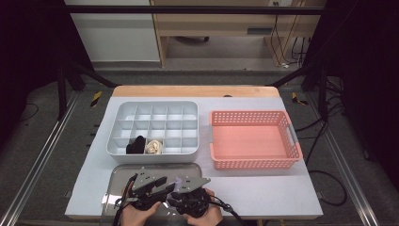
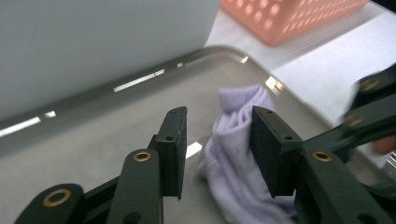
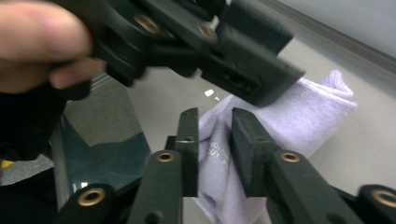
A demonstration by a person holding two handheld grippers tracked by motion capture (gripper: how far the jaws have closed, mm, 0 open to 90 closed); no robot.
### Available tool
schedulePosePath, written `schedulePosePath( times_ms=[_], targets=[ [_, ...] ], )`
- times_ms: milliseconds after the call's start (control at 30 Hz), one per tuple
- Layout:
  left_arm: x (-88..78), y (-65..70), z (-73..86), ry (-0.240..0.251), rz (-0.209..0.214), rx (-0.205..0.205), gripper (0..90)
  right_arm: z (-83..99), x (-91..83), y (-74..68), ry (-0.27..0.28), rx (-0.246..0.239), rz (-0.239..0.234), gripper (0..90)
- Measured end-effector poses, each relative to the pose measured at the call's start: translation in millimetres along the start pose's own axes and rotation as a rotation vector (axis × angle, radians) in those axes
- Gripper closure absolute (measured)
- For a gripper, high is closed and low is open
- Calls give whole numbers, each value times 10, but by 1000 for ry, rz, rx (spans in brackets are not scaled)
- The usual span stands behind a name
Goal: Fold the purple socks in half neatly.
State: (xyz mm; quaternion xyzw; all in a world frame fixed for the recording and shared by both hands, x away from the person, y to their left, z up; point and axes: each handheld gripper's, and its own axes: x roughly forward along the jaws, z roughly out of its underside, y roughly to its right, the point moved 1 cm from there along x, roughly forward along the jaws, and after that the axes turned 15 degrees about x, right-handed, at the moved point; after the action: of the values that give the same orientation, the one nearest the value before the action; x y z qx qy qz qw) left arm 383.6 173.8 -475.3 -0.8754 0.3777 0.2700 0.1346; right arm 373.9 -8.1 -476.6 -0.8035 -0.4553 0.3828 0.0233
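Count on the table: two grippers, three socks, three containers.

One lavender sock (image 2: 238, 154) lies on one metal tray (image 1: 120, 179); one black sock (image 1: 136, 145) and one cream sock (image 1: 154, 147) sit in one grey divided organizer (image 1: 153, 106); one pink basket (image 1: 254, 162) stands beside it.

a: the tray (image 2: 116, 140) is looking like brushed metal, shiny, throwing back strips of light.

b: and the lilac sock (image 2: 238, 154) lying in it is showing as soft knitted cloth, matt, finely ribbed.

a: the hand-held gripper jaws are looking like matt black plastic with brass-coloured rivets.

b: the pink basket (image 1: 254, 139) and the grey organiser (image 1: 155, 127) are reading as smooth plastic; the surface (image 1: 263, 188) is wearing a pale matt sheet over a wooden edge.
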Motion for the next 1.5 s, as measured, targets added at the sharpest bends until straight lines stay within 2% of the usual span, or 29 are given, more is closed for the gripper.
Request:
schedulePosePath(
  times_ms=[133, 200, 333, 400, 467, 567, 700, 767, 800, 867, 967, 1100, 1200, 1300, 1500],
  targets=[
    [-30, -25, 63, 0, 0, -16, 560, 21, -112, 36, 15, 1, 25, 690],
    [-50, -23, 86, 1, 7, -23, 556, 49, -171, 102, 12, 14, 53, 699],
    [-91, 0, 136, 4, 15, -38, 549, 45, -199, 153, 16, 13, 83, 706],
    [-107, 24, 154, 4, 11, -45, 517, 30, -216, 174, 27, 5, 118, 706],
    [-115, 51, 169, 3, 8, -49, 490, 12, -229, 200, 42, 26, 142, 704],
    [-120, 92, 183, 3, -14, -44, 480, -2, -244, 193, 60, 37, 137, 707],
    [-125, 133, 193, 0, -31, -35, 460, -39, -291, 169, 114, 67, 128, 718],
    [-127, 145, 198, -1, -39, -32, 459, -36, -288, 177, 113, 73, 142, 717],
    [-127, 148, 200, -1, -41, -31, 459, -1, -276, 180, 91, 81, 141, 711],
    [-126, 149, 207, -3, -42, -33, 459, 28, -272, 177, 81, 77, 141, 704],
    [-123, 135, 213, -2, -27, -50, 455, 129, -247, 176, 60, 66, 153, 699],
    [-128, 107, 212, 6, -13, -72, 448, 134, -287, 172, 82, 69, 145, 678],
    [-127, 100, 211, 5, -10, -72, 448, 111, -331, 150, 102, 81, 111, 681],
    [-131, 87, 213, 2, -4, -78, 431, 184, -270, 143, 57, 73, 121, 686],
    [-122, 81, 260, 3, 47, -95, 387, 278, -267, 175, 35, 95, 125, 689]
  ],
)
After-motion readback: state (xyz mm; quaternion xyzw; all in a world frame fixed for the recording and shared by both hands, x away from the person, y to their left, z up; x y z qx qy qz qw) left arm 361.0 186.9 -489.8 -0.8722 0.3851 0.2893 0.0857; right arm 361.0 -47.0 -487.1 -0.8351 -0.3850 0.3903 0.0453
